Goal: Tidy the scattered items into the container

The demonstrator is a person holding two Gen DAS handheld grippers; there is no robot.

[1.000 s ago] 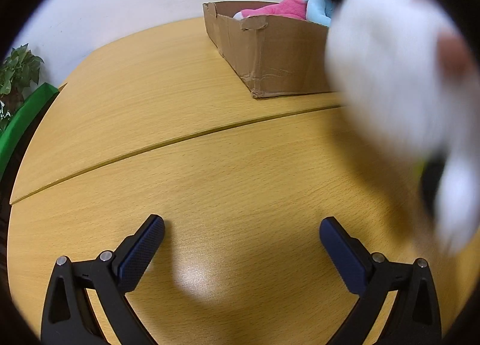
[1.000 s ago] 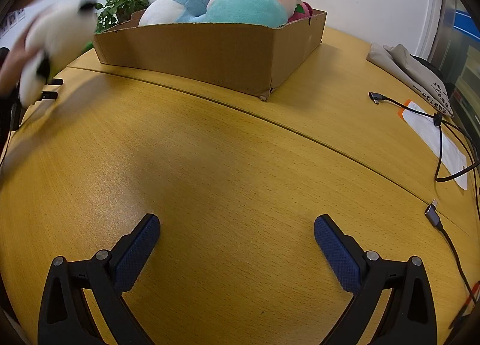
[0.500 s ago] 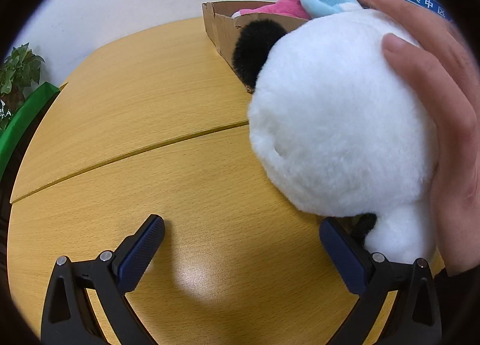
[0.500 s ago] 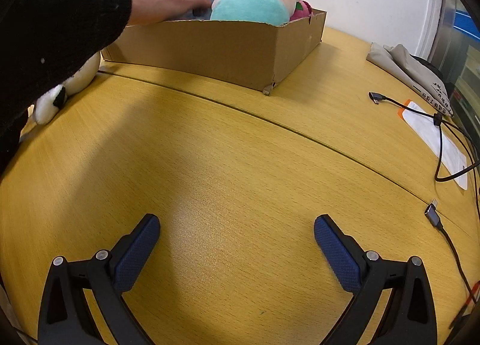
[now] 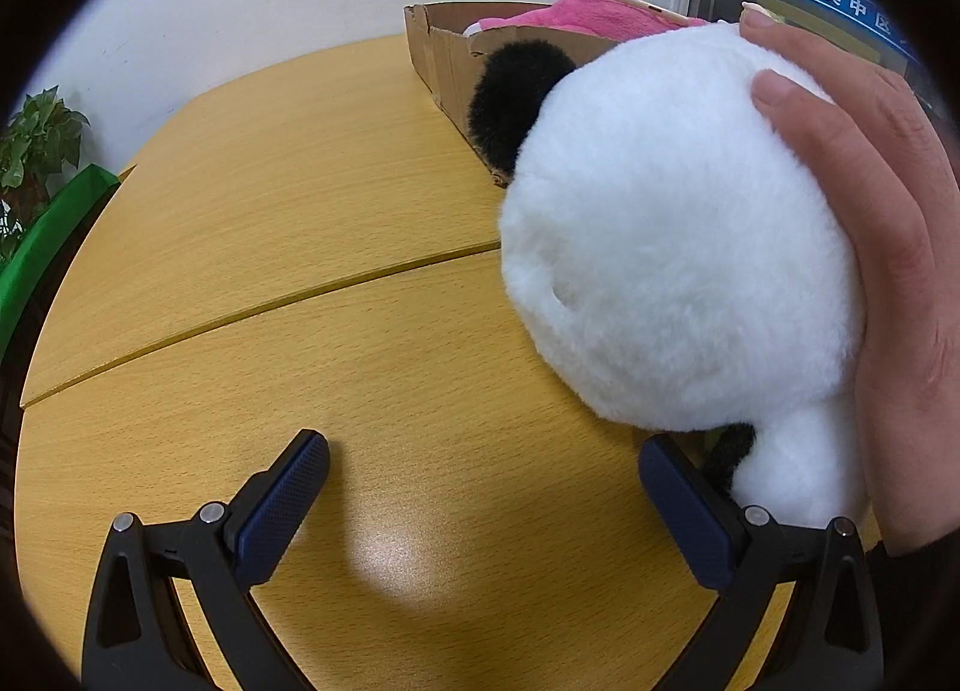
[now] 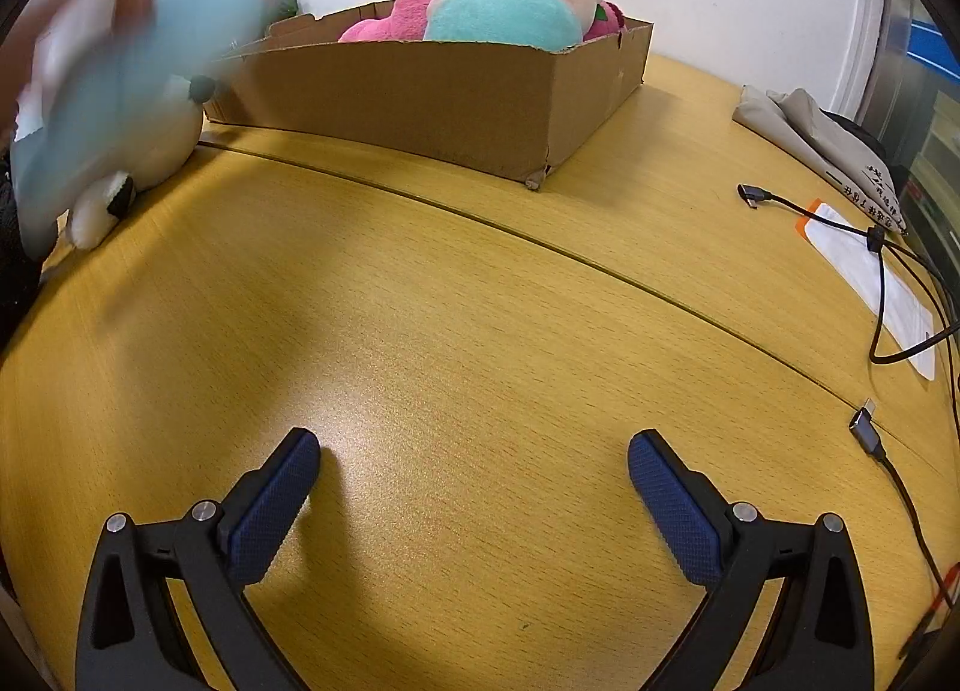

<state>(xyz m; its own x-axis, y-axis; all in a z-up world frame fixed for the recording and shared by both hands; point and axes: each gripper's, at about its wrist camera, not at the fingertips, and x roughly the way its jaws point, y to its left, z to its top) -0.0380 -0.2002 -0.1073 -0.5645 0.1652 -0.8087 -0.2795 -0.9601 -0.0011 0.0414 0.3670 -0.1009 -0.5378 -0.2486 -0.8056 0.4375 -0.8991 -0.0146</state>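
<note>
Right wrist view shows the cardboard box (image 6: 456,102), its rim torn, heaped with fuzzy pink, teal and peach plush toys (image 6: 510,0). Beside its corner a fluffy round panda plush (image 5: 672,235) sits on the wood-grain table (image 5: 270,223), cupped by a bare hand (image 5: 894,247). The left gripper (image 5: 480,505) and right gripper (image 6: 474,505) both gape wide, empty.

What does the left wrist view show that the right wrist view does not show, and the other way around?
Only the left wrist view: a bare hand pressed on the panda plush, close to the left gripper, which is open and holds nothing.

Only the right wrist view: the black cables, a white packet, a grey cloth bag, a blurred light-blue object at the left edge, and the open right gripper.

Both: the wooden table, the cardboard box, the pink plush inside it, and the panda.
</note>
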